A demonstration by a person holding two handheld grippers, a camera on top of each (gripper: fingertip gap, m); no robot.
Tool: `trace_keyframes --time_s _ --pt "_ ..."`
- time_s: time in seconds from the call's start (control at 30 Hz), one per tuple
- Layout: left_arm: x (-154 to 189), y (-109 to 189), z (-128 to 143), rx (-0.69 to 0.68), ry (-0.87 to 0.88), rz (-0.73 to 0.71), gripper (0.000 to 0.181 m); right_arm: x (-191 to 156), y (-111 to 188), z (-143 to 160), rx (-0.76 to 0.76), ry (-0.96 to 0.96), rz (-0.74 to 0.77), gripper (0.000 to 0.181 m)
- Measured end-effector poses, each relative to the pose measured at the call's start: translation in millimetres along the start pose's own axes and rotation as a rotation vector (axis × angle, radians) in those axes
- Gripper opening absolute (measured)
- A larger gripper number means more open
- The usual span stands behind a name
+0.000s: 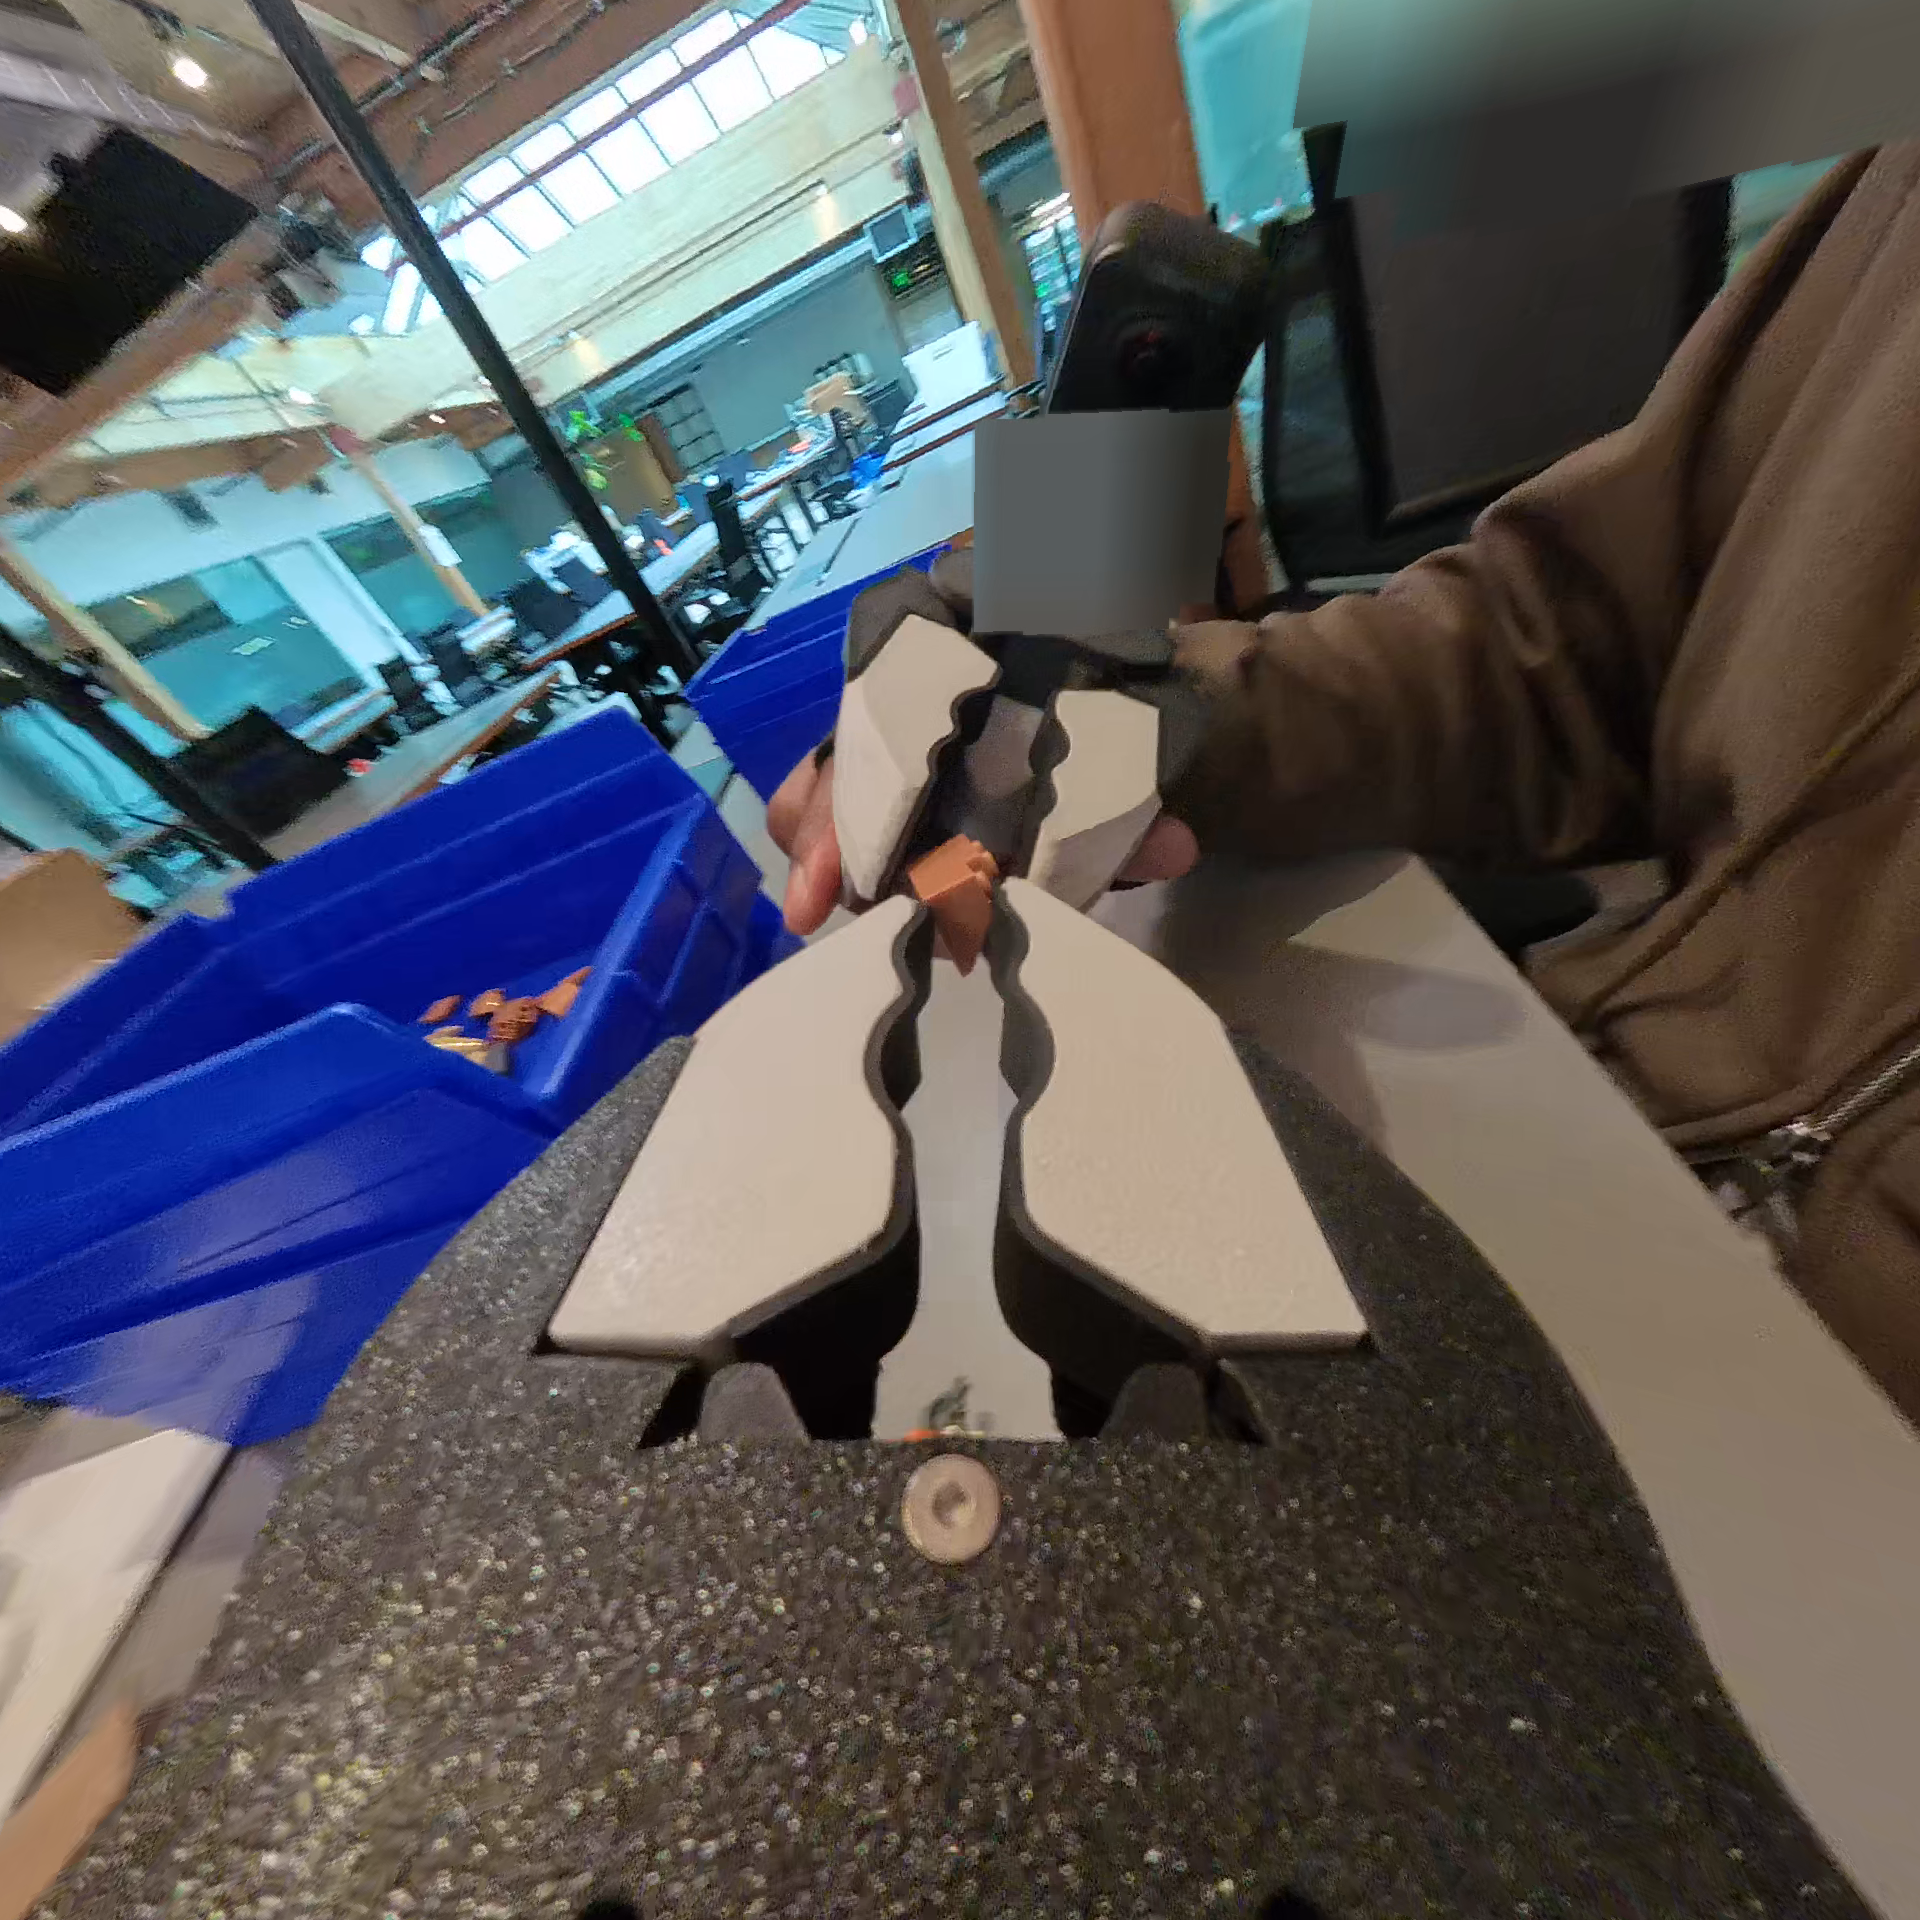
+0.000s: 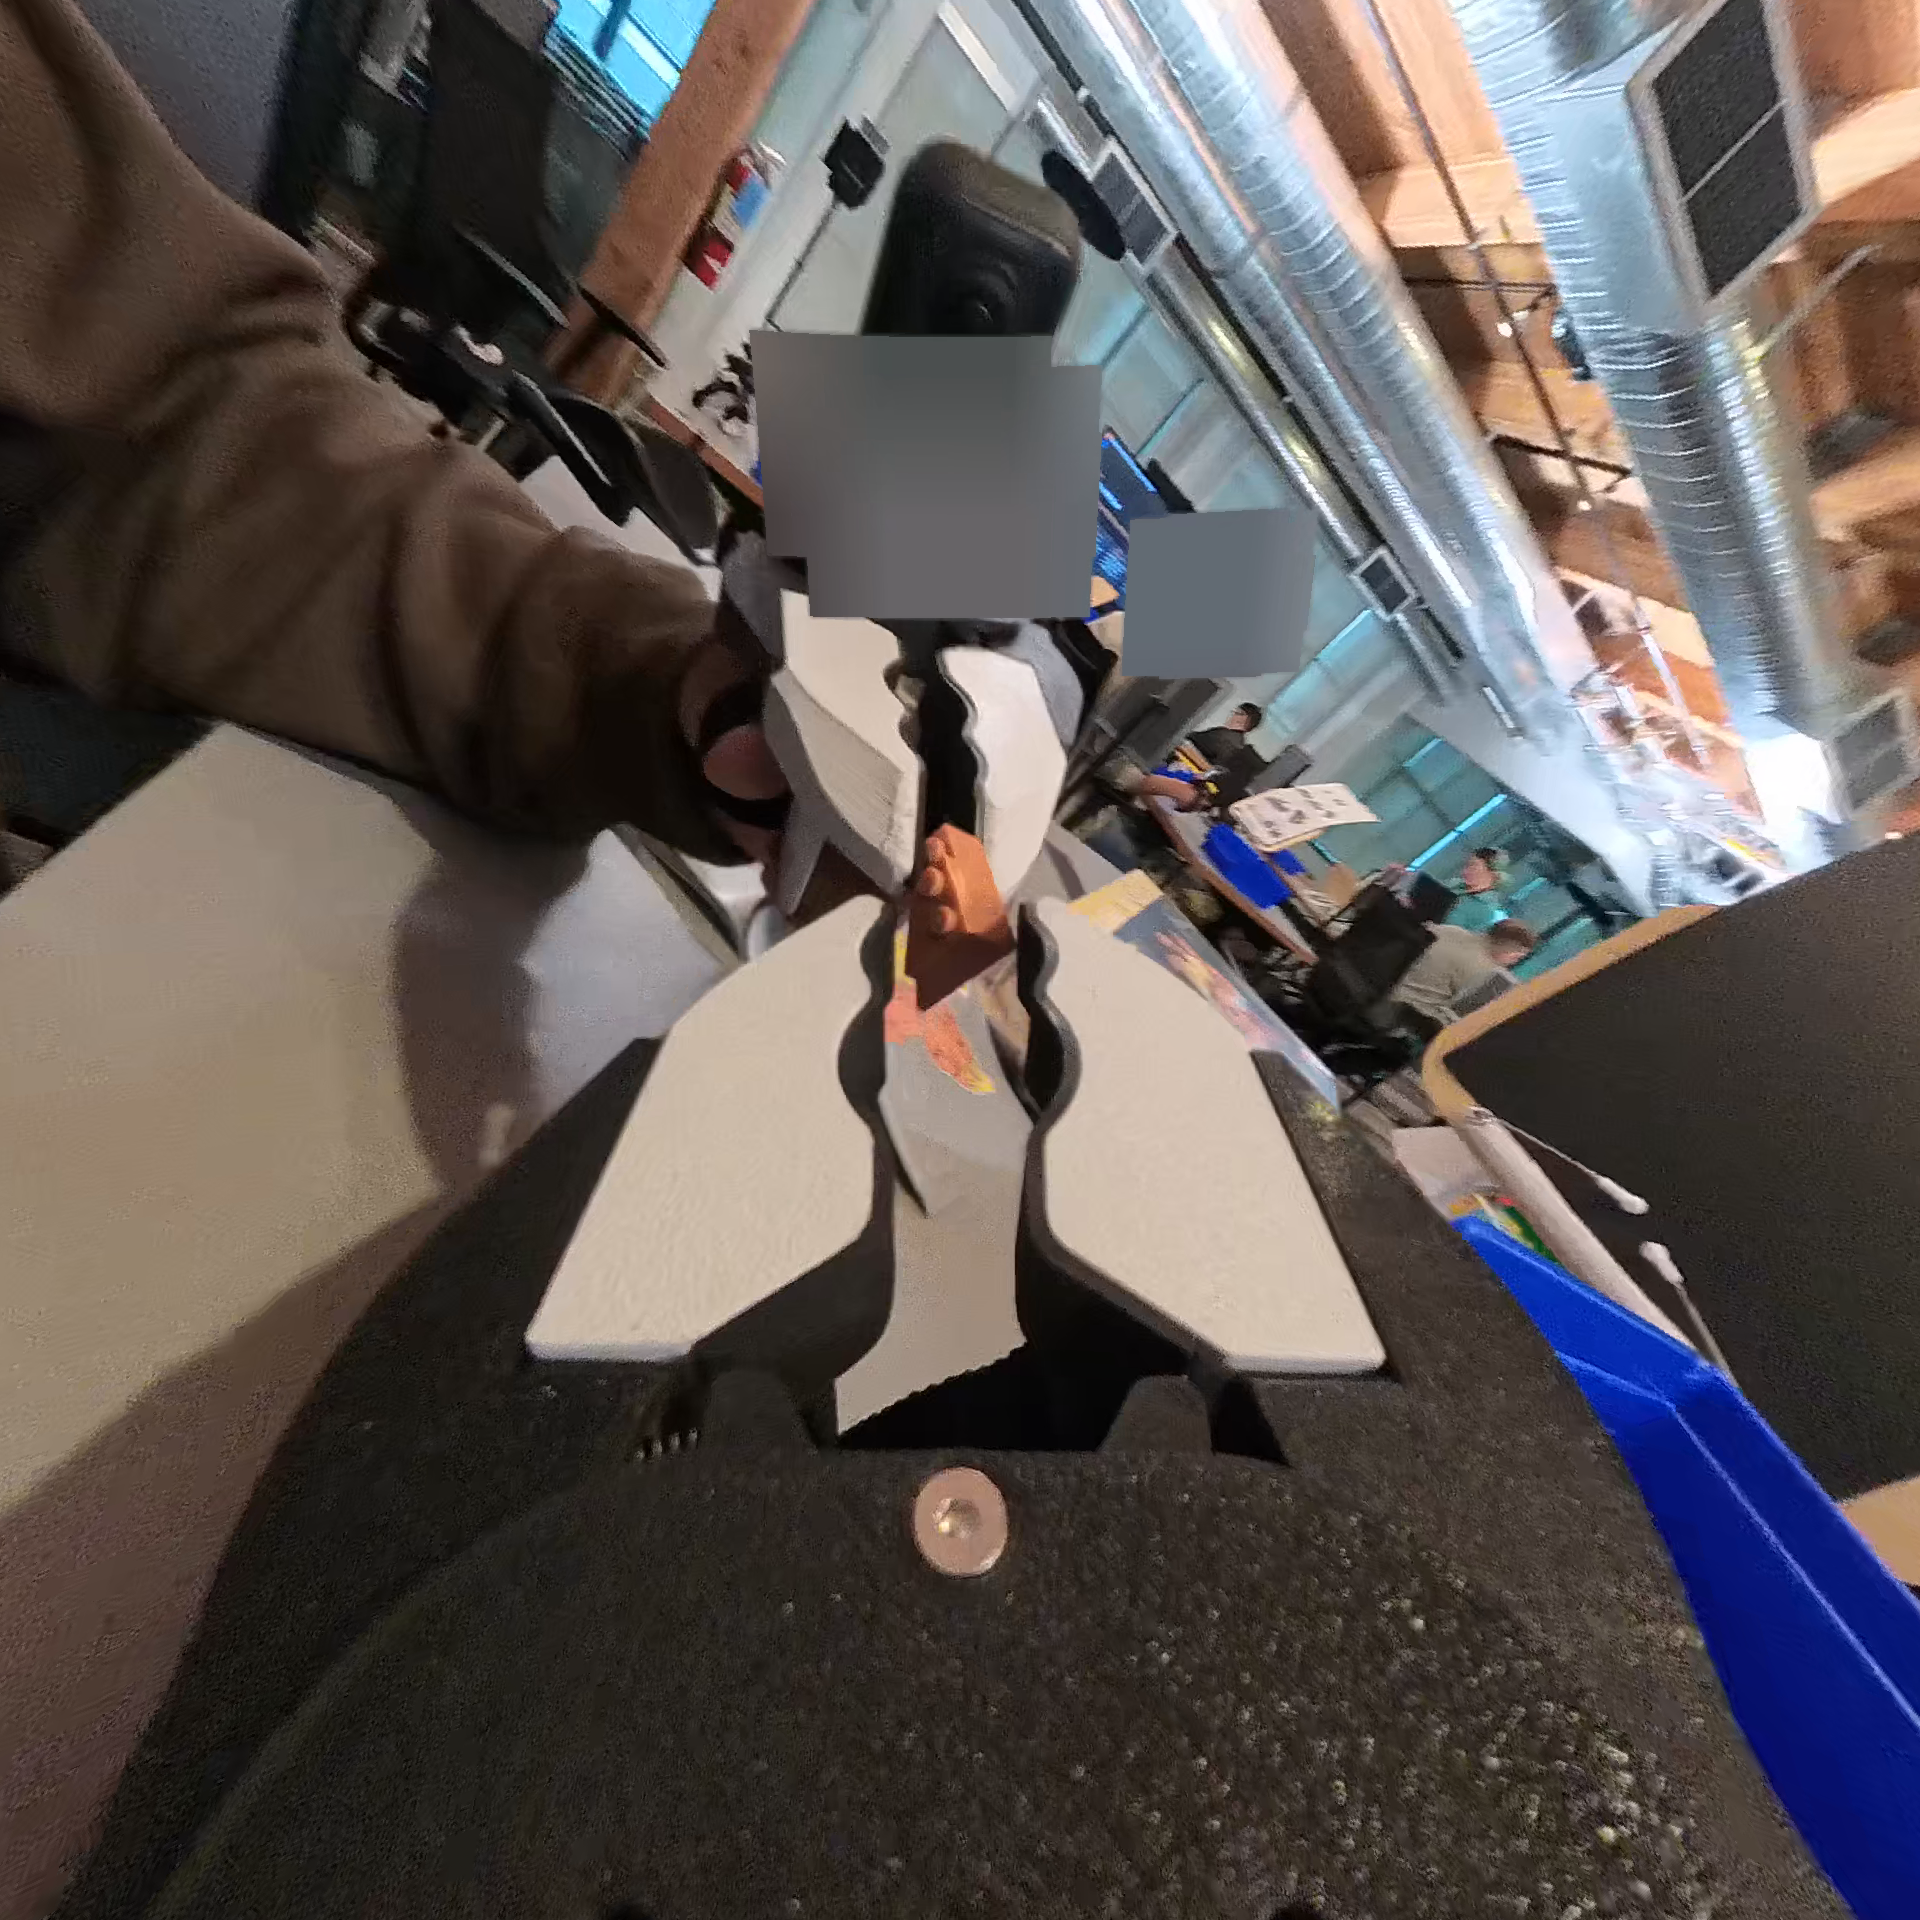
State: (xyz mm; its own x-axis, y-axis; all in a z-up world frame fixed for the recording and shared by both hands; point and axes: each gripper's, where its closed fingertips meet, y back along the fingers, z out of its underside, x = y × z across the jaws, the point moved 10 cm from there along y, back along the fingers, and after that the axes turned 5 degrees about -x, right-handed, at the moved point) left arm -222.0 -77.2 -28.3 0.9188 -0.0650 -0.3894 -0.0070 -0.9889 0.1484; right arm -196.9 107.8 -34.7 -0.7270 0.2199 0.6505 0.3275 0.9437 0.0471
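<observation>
A small orange-brown studded brick [image 1: 948, 885] hangs in the air between my two grippers, which face each other tip to tip. My left gripper [image 1: 961, 912] is shut on its lower wedge end. My right gripper [image 1: 966, 871], held by a hand in a brown sleeve [image 1: 1507, 675], pinches it from the far side. In the right wrist view the brick [image 2: 956, 914] sits between the tips of my right gripper [image 2: 956, 920], with the jaws narrowly apart on either side of it. My left gripper [image 2: 951, 857] grips its upper part.
Blue bins [image 1: 364, 1091] stand to the left, one holding several small orange-brown pieces [image 1: 509, 1013]. A grey table [image 1: 1455, 1039] lies below. On the right side are a blue bin [image 2: 1714, 1475], a black wood-edged board [image 2: 1714, 1091] and a printed sheet [image 2: 1195, 956]. People sit at far desks. The grippers are tip to tip, or close to it.
</observation>
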Motion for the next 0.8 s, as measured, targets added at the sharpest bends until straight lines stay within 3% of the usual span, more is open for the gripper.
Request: trace_keyframes --time_s 0.13,0.3,0.43,0.57,0.8 --pt "5 3 -4 -0.004 -0.204 -0.182 0.011 8 3 0 -0.008 -0.049 0.059 0.02" --pt "14 4 -6 -0.022 -0.611 -0.492 0.011 22 5 1 0.012 -0.298 0.065 0.019" --pt "20 -2 0 -0.1 -0.855 -0.647 0.011 25 3 1 0.063 -0.455 0.031 0.024" --pt "21 -5 1 -0.112 -0.912 -0.739 0.011 20 0 -3 0.06 -0.376 0.089 0.024" --pt "23 -8 1 -0.116 -0.939 -0.76 0.011 13 -4 -8 0.056 -0.3 0.148 0.023"
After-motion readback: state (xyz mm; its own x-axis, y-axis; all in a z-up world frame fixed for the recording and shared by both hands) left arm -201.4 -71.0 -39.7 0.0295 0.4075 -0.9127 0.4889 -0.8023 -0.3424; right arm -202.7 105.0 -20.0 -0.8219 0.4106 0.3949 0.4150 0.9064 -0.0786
